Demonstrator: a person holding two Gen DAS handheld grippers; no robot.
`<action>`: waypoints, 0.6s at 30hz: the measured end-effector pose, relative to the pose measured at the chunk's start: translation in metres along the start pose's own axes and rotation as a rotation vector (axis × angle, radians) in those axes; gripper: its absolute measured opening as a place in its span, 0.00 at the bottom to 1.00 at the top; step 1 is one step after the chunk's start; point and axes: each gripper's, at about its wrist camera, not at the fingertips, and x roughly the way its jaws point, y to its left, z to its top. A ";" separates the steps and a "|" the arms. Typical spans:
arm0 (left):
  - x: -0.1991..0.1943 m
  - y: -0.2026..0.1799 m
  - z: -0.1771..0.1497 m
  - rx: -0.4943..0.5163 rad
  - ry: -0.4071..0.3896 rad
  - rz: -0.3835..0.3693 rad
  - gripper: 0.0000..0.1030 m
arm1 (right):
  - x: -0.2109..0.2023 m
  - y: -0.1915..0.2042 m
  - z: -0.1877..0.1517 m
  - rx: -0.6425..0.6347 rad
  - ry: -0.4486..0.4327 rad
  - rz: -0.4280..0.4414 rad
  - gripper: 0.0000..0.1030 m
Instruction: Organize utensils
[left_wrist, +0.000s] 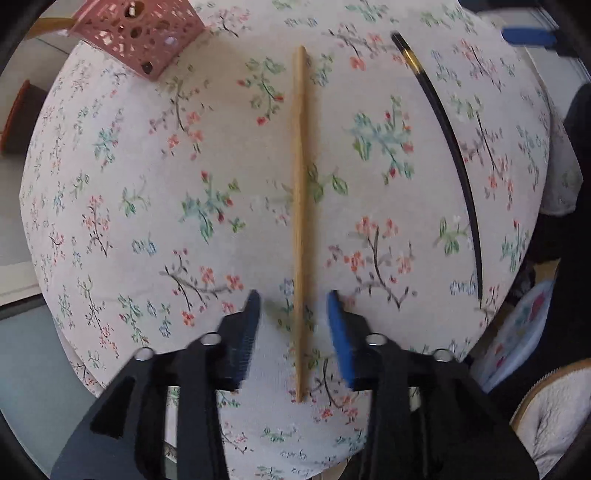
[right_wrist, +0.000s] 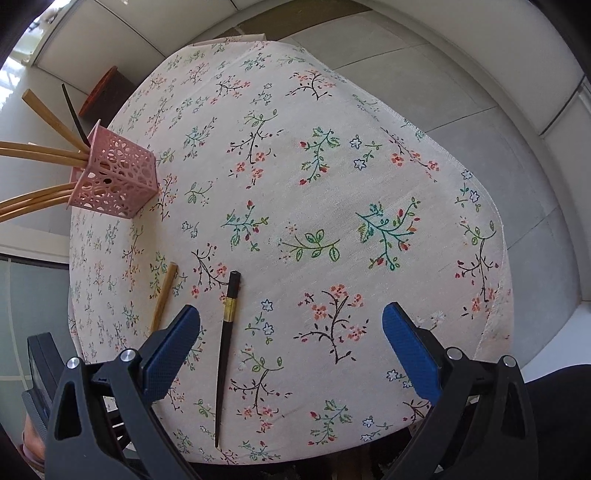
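Several chopsticks already in pink holder (right_wrist: 114, 177); wooden chopstick (left_wrist: 299, 221) and black chopstick (right_wrist: 226, 347) left on tablecloth (right_wrist: 369, 166). Left gripper (left_wrist: 293, 325) jaws apart astride wooden chopstick; right gripper (right_wrist: 291, 347) jaws wide, empty.

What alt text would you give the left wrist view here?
The left gripper points down with its jaws open on either side of a wooden chopstick lying on a floral tablecloth, not touching it. A black chopstick lies to the right, and a pink basket stands at the upper left.
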 end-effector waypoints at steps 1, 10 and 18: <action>-0.005 0.003 0.009 -0.034 -0.039 -0.009 0.49 | 0.001 0.001 0.000 -0.002 0.003 -0.003 0.94; -0.006 0.031 0.081 -0.189 -0.172 -0.056 0.49 | 0.005 -0.002 0.001 0.028 0.022 -0.021 0.93; -0.012 0.037 0.094 -0.193 -0.174 -0.123 0.07 | 0.018 0.014 -0.003 0.009 0.066 -0.051 0.86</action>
